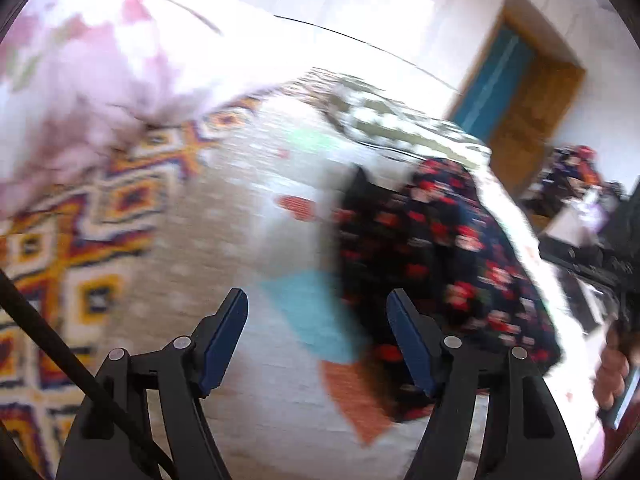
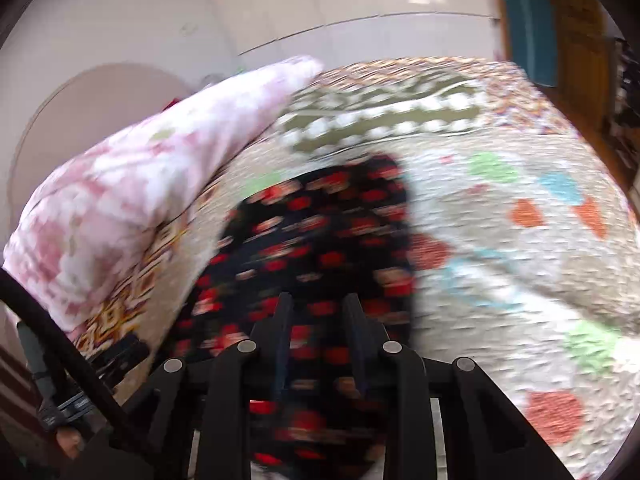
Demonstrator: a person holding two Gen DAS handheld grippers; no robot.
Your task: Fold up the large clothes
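Note:
A dark garment with red flowers point(image 1: 440, 248) lies on a patterned carpet point(image 1: 224, 208), right of centre in the left wrist view. My left gripper point(image 1: 318, 304) is open and empty, just left of its edge. In the right wrist view the same garment point(image 2: 320, 232) runs up from between the fingers of my right gripper point(image 2: 318, 304), whose jaws stand close together on the cloth. Both views are motion-blurred.
A pink and white floral cloth point(image 1: 80, 80) point(image 2: 140, 184) hangs at the left. An olive and white patterned cloth point(image 1: 400, 128) point(image 2: 380, 120) lies at the far end of the carpet. A wooden door frame point(image 1: 532, 112) is at the back right.

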